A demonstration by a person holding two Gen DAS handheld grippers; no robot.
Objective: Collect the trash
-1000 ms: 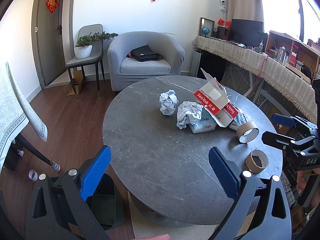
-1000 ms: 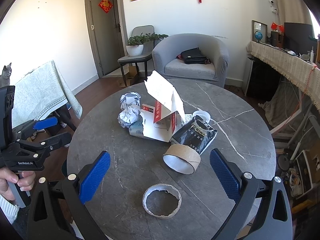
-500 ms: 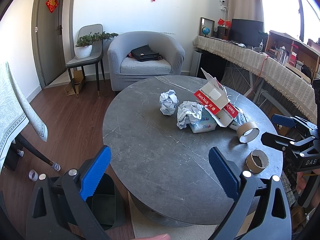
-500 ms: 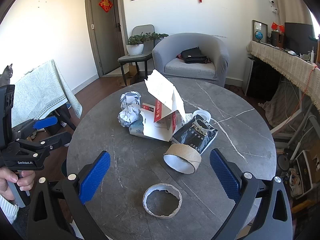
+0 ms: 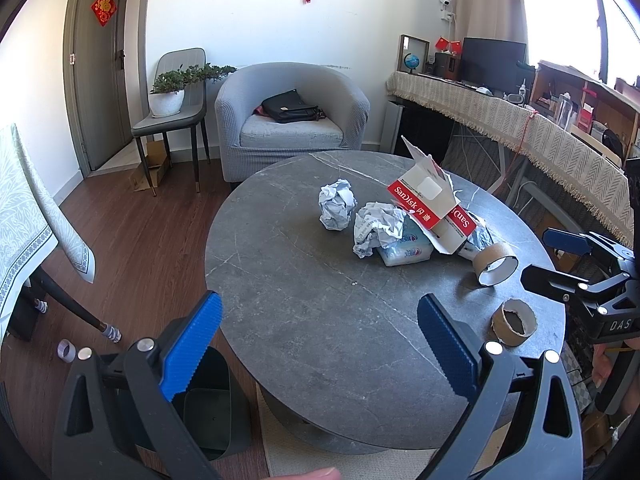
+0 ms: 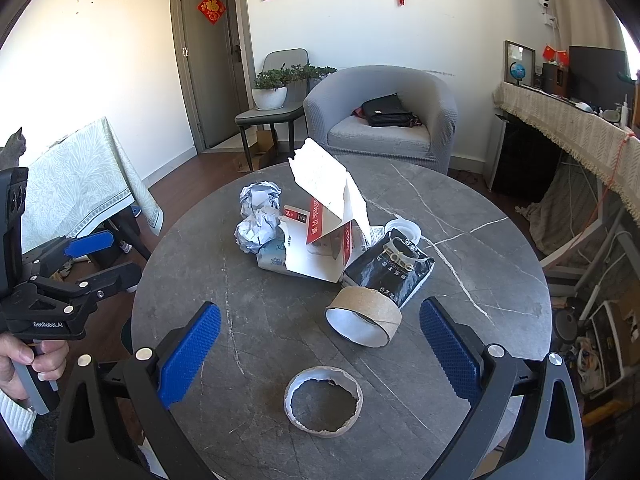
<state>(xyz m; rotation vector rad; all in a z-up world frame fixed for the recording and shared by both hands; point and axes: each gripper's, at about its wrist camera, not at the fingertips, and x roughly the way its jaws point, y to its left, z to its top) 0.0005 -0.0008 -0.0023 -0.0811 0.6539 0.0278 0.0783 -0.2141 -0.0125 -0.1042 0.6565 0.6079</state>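
My left hand-held gripper [image 5: 318,334] wide open and empty above the counter [image 5: 320,320] edge, my right hand-held gripper [image 6: 320,338] wide open, empty, over the torn cardboard ring [image 6: 323,401], both level

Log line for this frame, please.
phase: pre-grasp | left gripper: open, empty | right gripper: open, above flat cardboard ring | trash on table: untouched

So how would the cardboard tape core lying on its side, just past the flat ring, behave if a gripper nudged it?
The tape core rests on its curved wall, so a nudge would probably roll it across the smooth table. It is hollow, bare cardboard, likely very light. Its thin wall may flex under a hard squeeze.
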